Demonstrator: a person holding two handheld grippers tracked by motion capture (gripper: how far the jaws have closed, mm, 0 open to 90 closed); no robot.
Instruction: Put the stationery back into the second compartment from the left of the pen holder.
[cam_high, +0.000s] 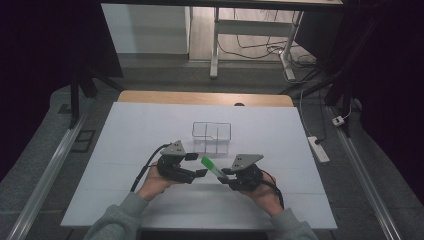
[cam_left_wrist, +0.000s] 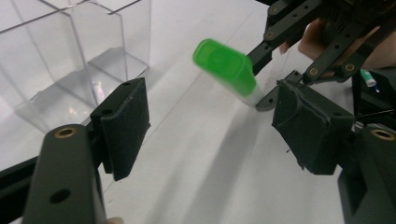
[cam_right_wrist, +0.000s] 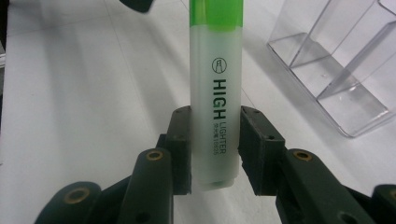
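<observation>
- Your right gripper (cam_right_wrist: 215, 142) clamps the highlighter (cam_right_wrist: 215, 88) at its tail end.
- Your left gripper (cam_left_wrist: 210, 128) gapes wide, empty.
- Highlighter looks light, rigid, slick plastic; take the green cap (cam_left_wrist: 225, 65) squarely.

Sleeves: grey-green, ribbed cuffs on both forearms (cam_high: 117, 217).
Grippers: left gripper (cam_high: 196, 164), right gripper (cam_high: 223, 175); black perforated links, brass rivets, square pads, grey three-cornered plates.
Cables: black, trailing near the wrists.

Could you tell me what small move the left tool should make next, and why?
Probably close the open left tool onto the highlighter's green cap: the right tool already clamps the highlighter by its body, and the cap points toward the left tool's gap.
</observation>
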